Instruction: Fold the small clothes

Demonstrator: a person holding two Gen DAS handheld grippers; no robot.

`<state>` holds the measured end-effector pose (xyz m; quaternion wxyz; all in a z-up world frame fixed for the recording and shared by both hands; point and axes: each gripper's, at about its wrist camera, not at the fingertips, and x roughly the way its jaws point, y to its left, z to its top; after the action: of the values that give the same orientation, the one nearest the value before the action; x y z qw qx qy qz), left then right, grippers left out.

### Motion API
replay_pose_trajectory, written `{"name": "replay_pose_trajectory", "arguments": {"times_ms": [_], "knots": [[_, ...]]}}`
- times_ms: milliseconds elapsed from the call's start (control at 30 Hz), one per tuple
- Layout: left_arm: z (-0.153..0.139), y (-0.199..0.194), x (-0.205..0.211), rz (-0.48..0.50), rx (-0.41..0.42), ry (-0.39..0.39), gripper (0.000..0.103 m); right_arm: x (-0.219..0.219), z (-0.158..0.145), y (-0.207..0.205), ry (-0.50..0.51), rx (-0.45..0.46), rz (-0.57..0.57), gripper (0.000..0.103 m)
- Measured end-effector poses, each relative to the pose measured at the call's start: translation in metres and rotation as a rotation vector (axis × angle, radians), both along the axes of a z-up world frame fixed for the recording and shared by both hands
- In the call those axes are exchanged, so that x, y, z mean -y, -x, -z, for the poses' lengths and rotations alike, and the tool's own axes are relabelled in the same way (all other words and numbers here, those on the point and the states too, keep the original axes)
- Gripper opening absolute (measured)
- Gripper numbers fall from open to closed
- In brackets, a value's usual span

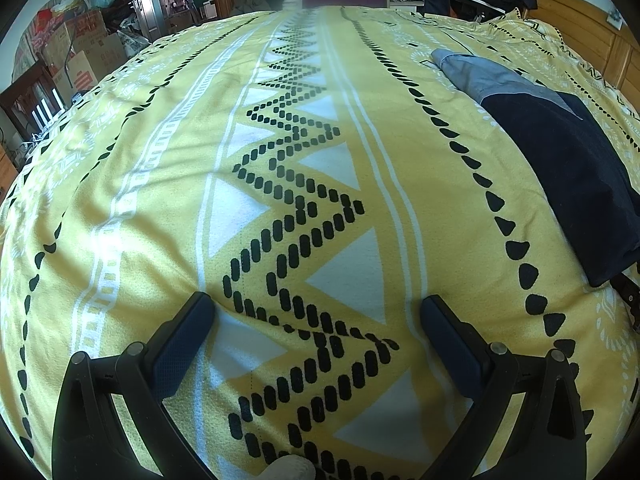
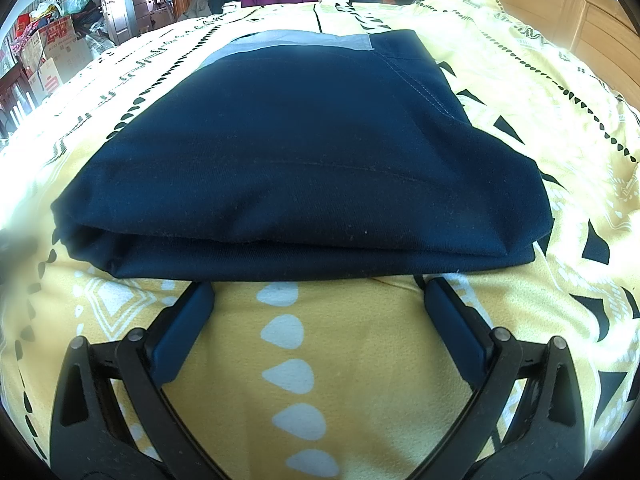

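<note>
- Garment point(image 2: 304, 152), dark navy with a pale blue band at its far end, lies on the bedspread point(image 2: 304, 360) as a flat, layered packet with its near edge doubled over; it looks already folded at least once.
- Judging from that, little is left: perhaps one more fold or squaring the edges.
- Right gripper point(image 2: 318, 296) is spread, holding nothing, its tips just beside the garment's near edge.
- Left gripper point(image 1: 316, 308) is also spread and empty, low over bare bedspread, well apart from the garment.
- Bedspread is yellow with black and white zigzags and dots, soft and slightly rumpled.
- Boxes point(image 1: 80, 56) and bags crowd the room's far left; a wooden headboard point(image 1: 580, 32) stands on the right.
</note>
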<state>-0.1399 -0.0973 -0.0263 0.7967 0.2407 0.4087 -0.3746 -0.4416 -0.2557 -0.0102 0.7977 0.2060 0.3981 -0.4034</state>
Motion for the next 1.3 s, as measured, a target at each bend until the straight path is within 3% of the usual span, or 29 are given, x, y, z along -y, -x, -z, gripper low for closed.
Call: {"name": "replay_pose_trajectory", "arguments": {"times_ms": [1300], "knots": [[-0.0003, 0.0004, 0.0001, -0.002, -0.007, 0.009, 0.103, -0.0002, 0.0002, 0.0002, 0.001, 0.0, 0.0, 0.103]]}}
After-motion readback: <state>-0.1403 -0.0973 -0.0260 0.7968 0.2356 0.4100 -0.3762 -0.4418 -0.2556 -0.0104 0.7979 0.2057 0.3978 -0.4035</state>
